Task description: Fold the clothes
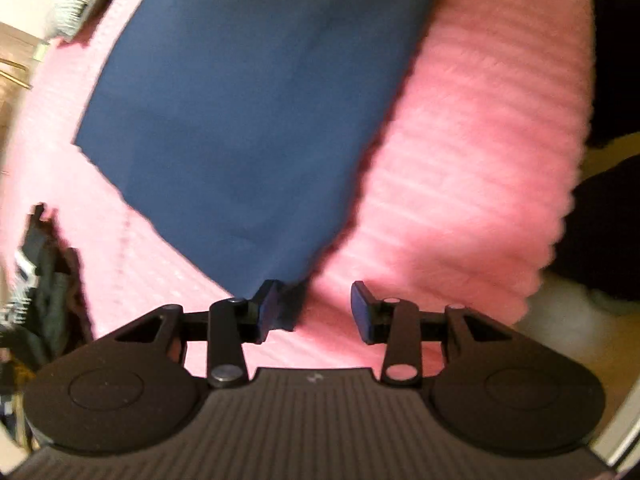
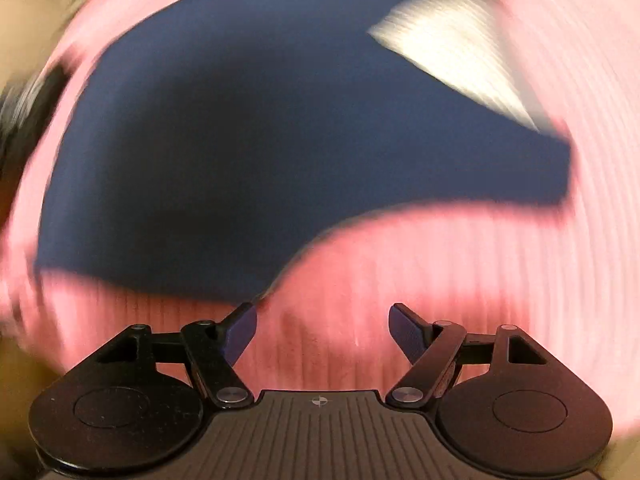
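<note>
A navy blue garment point(image 1: 248, 112) lies flat on a fuzzy pink ribbed blanket point(image 1: 472, 168). My left gripper point(image 1: 314, 310) is open just above the blanket, its left pad next to the garment's near corner. In the right wrist view the same blue garment point(image 2: 240, 152) spreads across the pink blanket point(image 2: 440, 264), blurred by motion. A white ribbed cloth point(image 2: 452, 56) lies on its far right part. My right gripper point(image 2: 322, 332) is open and empty above the blanket, just short of the garment's near edge.
A pale blue-white ribbed cloth point(image 1: 74, 4) lies at the blanket's far left corner. Dark clothes and a strap point(image 1: 40, 280) hang at the left edge. A dark shape point(image 1: 608, 220) and pale floor point(image 1: 576, 336) lie beyond the blanket's right edge.
</note>
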### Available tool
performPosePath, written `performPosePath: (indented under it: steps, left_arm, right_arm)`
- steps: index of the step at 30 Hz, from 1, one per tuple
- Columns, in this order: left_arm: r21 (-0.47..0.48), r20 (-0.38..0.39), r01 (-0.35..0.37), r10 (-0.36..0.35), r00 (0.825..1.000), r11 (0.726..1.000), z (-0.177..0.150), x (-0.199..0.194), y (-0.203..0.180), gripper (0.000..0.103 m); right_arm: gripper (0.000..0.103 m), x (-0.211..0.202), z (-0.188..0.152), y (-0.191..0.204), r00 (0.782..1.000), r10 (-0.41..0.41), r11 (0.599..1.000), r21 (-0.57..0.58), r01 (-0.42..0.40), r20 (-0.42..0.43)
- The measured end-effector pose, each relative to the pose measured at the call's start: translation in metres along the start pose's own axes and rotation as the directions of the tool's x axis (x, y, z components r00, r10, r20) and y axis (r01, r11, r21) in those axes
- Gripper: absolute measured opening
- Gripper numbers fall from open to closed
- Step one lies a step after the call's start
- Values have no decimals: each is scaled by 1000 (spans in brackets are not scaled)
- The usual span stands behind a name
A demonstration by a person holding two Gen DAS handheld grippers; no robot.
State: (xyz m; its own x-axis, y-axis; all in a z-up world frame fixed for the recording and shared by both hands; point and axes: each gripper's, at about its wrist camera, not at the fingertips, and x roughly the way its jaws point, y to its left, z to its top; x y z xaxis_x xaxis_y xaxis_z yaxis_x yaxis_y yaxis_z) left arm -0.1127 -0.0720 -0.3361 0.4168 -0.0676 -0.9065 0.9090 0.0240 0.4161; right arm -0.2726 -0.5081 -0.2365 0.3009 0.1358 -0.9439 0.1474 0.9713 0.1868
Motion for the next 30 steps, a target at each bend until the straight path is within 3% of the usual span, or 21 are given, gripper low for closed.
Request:
performPosePath:
  steps: [2,3,6,8,10,14,16,17,19,21,24,30]
  left_arm:
    - [-22,-24,-50,49,998,999,3,4,0,35]
    - [-33,-36,-75,74,997,997,4,6,-1,35]
    - [-180,-113,-85,65,991,980,3,13,10,40]
    - [-312,-143,-68,24,989,948,-2,15,21,42]
    - [-413,-133,-47,-9,991,910,-7,14,30,42]
    - [-489,-40,36,-64,997,872,-14,17,42,40]
    - [-525,19,101,-107,994,845,-17,20,48,32]
    - [-533,57,136,-125,991,835,-19,20,51,13]
    - [-536,128,188,-141,982,823,-25,14,55,1]
    - [-518,180,217,-143,973,827,-35,0,60,1]
    - [-455,198,190,-109,974,870,-53,-21,64,0]
    - [-346,213,117,-44,976,931,-61,-23,57,0]
  right_arm:
    - [76,-4,0,22,1000,17,974,-226,-11,25]
    - [76,-3,-2,27,999,18,960,-281,-9,32]
    - [76,2,-8,31,999,-5,931,-364,24,54]
    - [76,5,-12,34,997,-19,908,-417,47,70]
    - [76,9,-16,36,996,-32,881,-469,69,86]
    - [76,16,-25,42,991,-56,817,-565,116,122]
    - [76,25,-25,51,988,-72,796,-589,139,135]
    - [76,29,-25,57,987,-83,807,-571,147,137]
    - [76,28,-27,61,985,-99,830,-534,161,143]
    - [76,27,-28,72,982,-113,832,-526,178,153]
    - [76,35,-31,97,977,-123,802,-563,200,173]
    - [76,59,-48,112,957,-139,666,-691,281,255]
